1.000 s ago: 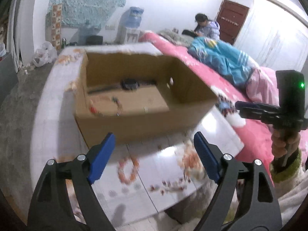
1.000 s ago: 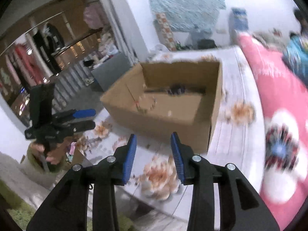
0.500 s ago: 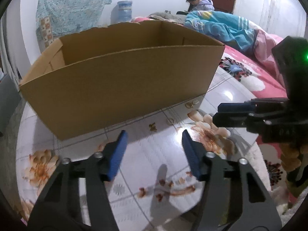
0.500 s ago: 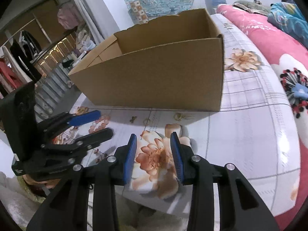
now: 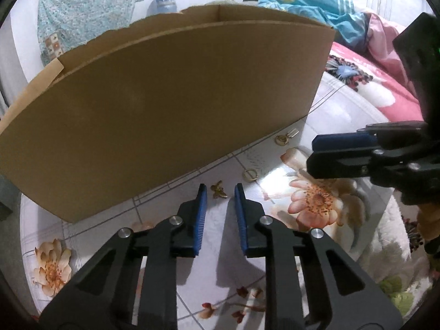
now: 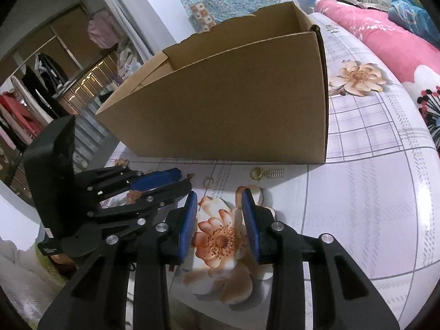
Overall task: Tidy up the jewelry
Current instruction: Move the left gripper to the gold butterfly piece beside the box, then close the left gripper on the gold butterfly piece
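The left gripper [image 5: 218,192] sits low over the flowered tablecloth [image 5: 275,247], its blue pads spread a little with a small gold butterfly charm [image 5: 219,190] lying between the tips, not pinched. Beside it lie a gold ring [image 5: 250,174] and, closer to the cardboard box [image 5: 165,104], a clasp piece [image 5: 284,138] too small to make out well. The box wall hides whatever is inside from both views. The right gripper [image 6: 220,195] hovers over a printed flower, pads apart and holding nothing. From its side the left gripper covers most of the charm.
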Demonstrator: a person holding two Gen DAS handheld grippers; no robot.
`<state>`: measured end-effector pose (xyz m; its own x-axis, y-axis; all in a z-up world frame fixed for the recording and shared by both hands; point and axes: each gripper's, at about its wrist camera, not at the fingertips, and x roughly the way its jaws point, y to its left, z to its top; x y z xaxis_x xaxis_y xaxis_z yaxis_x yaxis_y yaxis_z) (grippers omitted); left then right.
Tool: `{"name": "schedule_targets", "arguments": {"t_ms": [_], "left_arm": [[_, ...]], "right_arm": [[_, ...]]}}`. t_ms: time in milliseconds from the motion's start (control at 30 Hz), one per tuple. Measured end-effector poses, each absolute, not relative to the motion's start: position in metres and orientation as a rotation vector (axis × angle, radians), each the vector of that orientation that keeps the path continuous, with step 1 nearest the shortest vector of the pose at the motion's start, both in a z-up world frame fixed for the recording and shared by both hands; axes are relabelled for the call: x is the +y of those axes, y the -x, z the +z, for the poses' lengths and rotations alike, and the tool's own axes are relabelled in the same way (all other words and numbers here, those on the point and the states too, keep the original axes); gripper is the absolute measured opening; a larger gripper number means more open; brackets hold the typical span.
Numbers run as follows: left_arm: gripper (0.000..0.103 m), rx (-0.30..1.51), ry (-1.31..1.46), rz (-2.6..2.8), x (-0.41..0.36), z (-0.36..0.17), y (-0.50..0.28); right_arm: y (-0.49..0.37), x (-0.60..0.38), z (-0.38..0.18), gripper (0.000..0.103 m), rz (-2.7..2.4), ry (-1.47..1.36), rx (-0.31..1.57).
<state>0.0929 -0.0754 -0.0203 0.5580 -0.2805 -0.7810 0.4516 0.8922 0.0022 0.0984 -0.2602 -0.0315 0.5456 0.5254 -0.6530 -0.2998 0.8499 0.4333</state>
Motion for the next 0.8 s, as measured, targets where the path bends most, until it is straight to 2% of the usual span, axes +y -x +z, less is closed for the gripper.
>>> {"name": "schedule_targets", "arguments": {"t_ms": [433, 500, 800], "left_arm": [[0.011, 0.873, -0.209, -0.452, -0.0772, -0.0207, -0.0998], [0.006, 0.872, -0.206, -0.453, -0.0754, -0.0207, -0.0998], [0.006, 0.869, -0.189, -0.45, -0.0748, -0.0213, -0.0955]], "right_arm": [[-0.0954, -0.267, -0.0381, 0.033, 0.497, -0.31, 0.873], [-0.0954, -0.2668, -0.0379, 0.033, 0.497, -0.309, 0.871], [-0.0899, -0.2688, -0.0326, 0.033, 0.49, -0.311, 0.855]]}}
